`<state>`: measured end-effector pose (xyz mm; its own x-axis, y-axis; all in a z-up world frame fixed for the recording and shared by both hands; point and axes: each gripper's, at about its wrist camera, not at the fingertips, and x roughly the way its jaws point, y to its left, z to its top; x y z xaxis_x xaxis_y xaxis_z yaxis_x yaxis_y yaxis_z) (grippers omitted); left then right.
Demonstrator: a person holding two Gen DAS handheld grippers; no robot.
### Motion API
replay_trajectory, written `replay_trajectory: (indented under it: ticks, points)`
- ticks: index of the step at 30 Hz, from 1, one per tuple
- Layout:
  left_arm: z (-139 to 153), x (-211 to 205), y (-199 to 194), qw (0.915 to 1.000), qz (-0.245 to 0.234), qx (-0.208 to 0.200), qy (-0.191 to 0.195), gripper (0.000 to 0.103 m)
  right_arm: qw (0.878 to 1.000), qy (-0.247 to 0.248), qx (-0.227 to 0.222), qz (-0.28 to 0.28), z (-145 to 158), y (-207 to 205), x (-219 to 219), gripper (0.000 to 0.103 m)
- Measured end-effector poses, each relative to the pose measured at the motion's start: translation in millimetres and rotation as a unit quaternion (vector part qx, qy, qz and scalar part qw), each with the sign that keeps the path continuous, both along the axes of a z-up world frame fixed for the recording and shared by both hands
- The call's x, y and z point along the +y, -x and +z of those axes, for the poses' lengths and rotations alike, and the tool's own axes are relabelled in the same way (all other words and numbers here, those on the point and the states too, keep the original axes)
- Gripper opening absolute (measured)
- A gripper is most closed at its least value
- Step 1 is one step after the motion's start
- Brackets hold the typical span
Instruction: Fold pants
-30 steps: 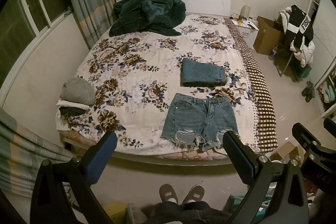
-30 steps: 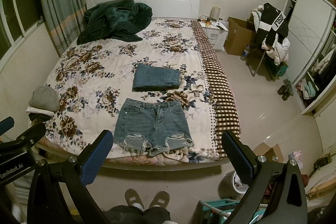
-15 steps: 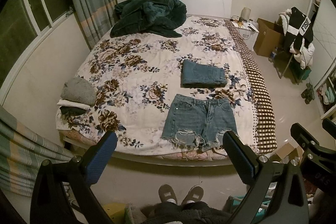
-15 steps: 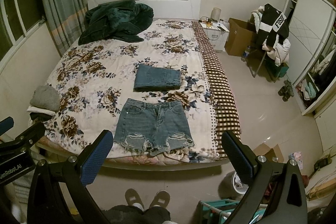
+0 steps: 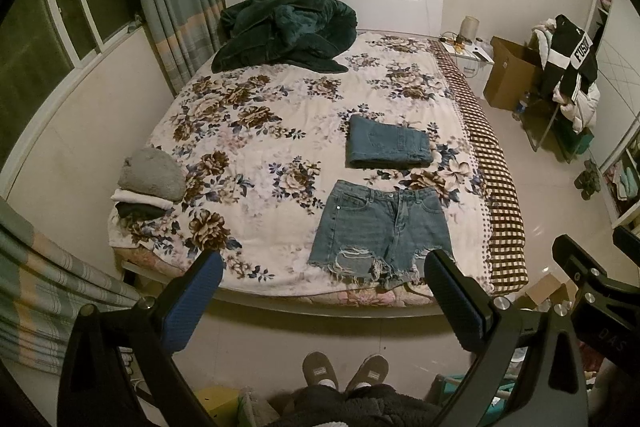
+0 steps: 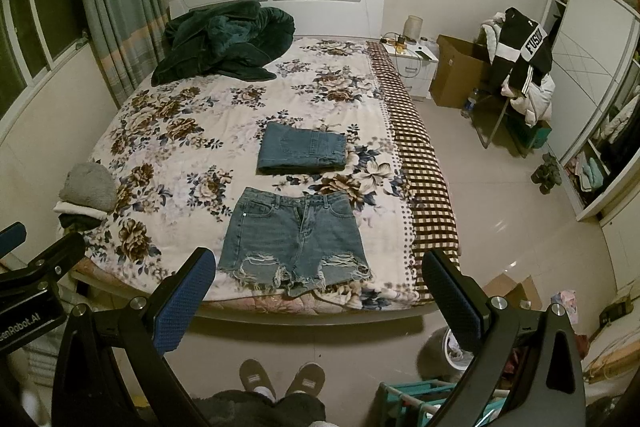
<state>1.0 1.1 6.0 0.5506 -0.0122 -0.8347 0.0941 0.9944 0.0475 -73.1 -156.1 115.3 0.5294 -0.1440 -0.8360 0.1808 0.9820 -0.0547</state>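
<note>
Two tools hung well back from the bed (image 5: pixel 280 131), both with jaws spread wide and holding nothing: the left tool (image 5: pixel 324 291) and the right tool (image 6: pixel 320 283) were over the floor, above the person's slippers (image 6: pixel 280 379). The shorts (image 6: pixel 294 235) lay flat and face up near the foot edge of the bed, waistband toward the headboard, frayed hems toward the person. Just beyond the waistband sat a folded pair (image 6: pixel 302 149), close to but apart from the shorts.

No fold looked begun. The likeliest trouble was the frayed hems: the loose threads and ripped patches near the mattress edge could snag on a pad, or a pinch there could catch only fringe, so the cloth would slip out during the lift. A pinch too deep could also catch the floral cover (image 5: pixel 248 187) and drag it up. Since the shorts sat so near the foot edge, a pull toward the person might slide them off the bed. A fold carried too far toward the headboard could bump the folded pair and undo it.
</note>
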Motion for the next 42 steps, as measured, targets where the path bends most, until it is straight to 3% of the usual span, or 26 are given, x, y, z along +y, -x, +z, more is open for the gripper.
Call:
replay_trajectory:
  ticks: [26,31,37,42]
  points:
    - [4,-1,-2,1.0,-0.002,0.001,0.002,0.103,1.0,-0.002,0.007,-0.005,1,0,9,0.103]
    - [-1,-8,-30,0.9999,0.004,-0.009,-0.008,0.103,1.0,0.001,0.013,-0.019,-26,-15,17,0.103]
    - [-36,-3,-77,0.9993,0.012,-0.027,-0.023,0.103,0.999,0.009,0.024,-0.038,-61,-58,-5,0.103]
    - [-77,-20,-125,0.9985,0.006,-0.016,-0.053,0.103,0.997,-0.031,0.047,-0.044,-115,-118,-48,0.103]
